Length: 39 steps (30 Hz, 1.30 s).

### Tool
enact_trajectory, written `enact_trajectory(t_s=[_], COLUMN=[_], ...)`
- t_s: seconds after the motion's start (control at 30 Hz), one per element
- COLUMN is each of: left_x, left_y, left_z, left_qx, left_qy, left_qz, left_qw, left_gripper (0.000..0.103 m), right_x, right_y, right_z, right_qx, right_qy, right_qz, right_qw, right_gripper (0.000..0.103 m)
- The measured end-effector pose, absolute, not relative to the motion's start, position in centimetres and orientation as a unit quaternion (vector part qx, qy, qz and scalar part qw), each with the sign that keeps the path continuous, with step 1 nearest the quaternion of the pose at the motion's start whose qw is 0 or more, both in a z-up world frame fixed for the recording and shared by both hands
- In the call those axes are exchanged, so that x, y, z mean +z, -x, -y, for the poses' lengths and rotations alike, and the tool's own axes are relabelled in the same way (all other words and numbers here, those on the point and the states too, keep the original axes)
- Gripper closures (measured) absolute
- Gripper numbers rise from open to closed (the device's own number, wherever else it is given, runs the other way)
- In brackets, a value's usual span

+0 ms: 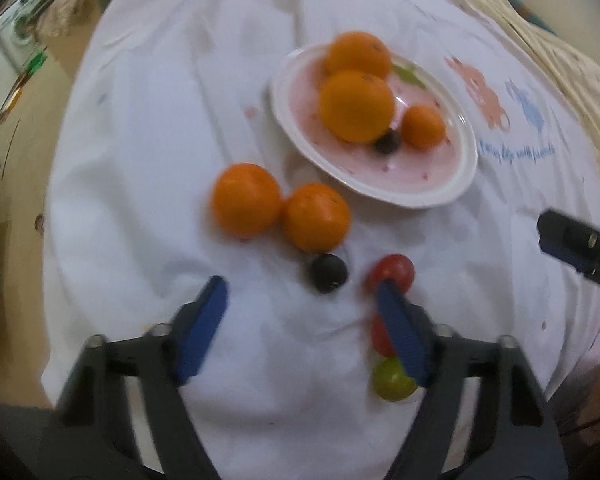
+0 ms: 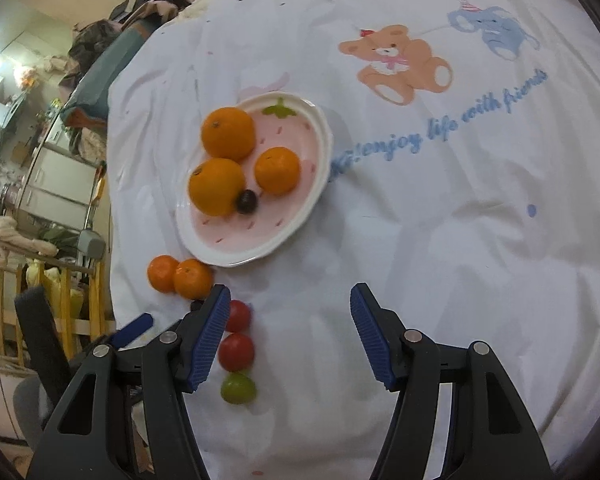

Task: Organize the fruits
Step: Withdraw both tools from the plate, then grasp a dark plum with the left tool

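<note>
A pink strawberry-shaped plate (image 1: 416,184) (image 2: 288,224) holds three oranges (image 1: 356,106) (image 2: 216,186) and a dark grape (image 1: 387,142) (image 2: 247,201). Two oranges (image 1: 246,200) (image 2: 192,278) lie on the white cloth beside it. Near them lie a dark grape (image 1: 328,273), two red tomatoes (image 1: 392,272) (image 2: 236,352) and a green tomato (image 1: 392,380) (image 2: 238,389). My left gripper (image 1: 300,292) is open and empty, just short of the loose dark grape. My right gripper (image 2: 288,300) is open and empty, right of the tomatoes; part of it shows in the left wrist view (image 1: 576,244).
The white cloth (image 2: 420,240) with a bear print (image 2: 396,64) covers the table. Its left edge (image 2: 112,240) drops off toward cluttered room furniture and a wooden rail (image 2: 4,300).
</note>
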State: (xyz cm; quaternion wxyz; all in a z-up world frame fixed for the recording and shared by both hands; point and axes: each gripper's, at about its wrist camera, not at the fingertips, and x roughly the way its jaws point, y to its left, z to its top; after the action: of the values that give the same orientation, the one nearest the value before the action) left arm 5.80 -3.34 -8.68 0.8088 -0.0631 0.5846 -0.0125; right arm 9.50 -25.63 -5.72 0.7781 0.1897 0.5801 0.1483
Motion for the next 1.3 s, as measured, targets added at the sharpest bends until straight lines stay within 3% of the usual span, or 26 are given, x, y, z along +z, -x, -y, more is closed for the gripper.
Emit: enact_trajectory(t_s=[0.2, 0.3, 1.03, 1.3], left_x=[-10.4, -10.8, -6.3, -6.3], left_y=[-7.0, -7.1, -4.2, -4.2], left_z=[4.4, 4.2, -0.4, -1.7], left_qx=[-0.016, -0.011, -0.007, 0.0], left_qy=[0.072, 0.081, 0.106, 0.116], left_qz=[-0.603, -0.606, -0.578, -0.573], left_qw=[0.795, 0.791, 0.809, 0.811], left_gripper=[0.073, 0.083, 0.084, 0.084], right_x=[-5.2, -5.1, -8.4, -9.4], right_y=[-9.6, -9.5, -9.9, -10.3], right_z=[26.0, 26.0, 21.0, 16.0], right_qx=[0.147, 0.148, 0.193, 0.207], right_qy=[-0.19, -0.186, -0.165, -0.107], right_qz=[-0.573, -0.572, -0.622, -0.631], right_qw=[0.784, 0.785, 0.741, 0.74], right_gripper=[0.038, 0.038, 0.038, 0.04])
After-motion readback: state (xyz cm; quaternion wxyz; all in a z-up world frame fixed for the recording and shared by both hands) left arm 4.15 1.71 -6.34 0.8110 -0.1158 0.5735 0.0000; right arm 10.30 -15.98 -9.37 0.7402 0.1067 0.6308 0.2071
